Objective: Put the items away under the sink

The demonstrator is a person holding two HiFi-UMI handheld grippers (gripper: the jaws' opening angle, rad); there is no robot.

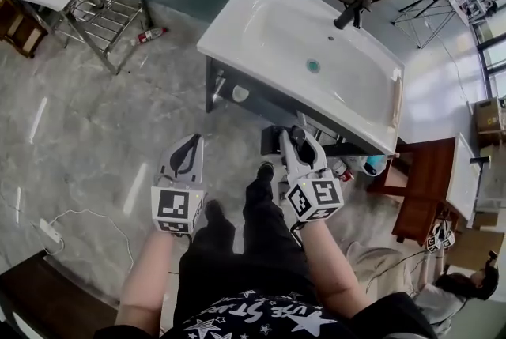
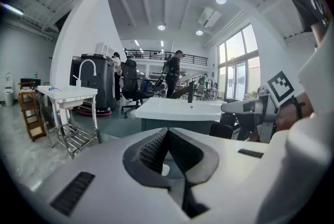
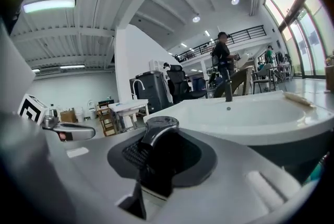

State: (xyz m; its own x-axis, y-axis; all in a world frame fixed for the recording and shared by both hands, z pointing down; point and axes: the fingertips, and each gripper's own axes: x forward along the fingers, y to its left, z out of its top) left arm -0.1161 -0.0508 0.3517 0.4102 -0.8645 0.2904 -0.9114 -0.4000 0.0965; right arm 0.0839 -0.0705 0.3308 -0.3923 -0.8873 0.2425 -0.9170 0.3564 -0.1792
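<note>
Your right claw (image 1: 298, 144) is pinching a black object (image 3: 156, 160) with a rounded grey top, low just before the open space under the white sink (image 1: 269, 21). Your left claw (image 1: 186, 148) is pressed together on nothing, over the floor (image 1: 95, 140) beside the right one

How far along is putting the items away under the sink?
Done: a few things already lie under the sink. In hand: the right tool grips a dark item; the left tool is shut, empty. Left: stowing that item, perhaps the bottle on the floor.
</note>
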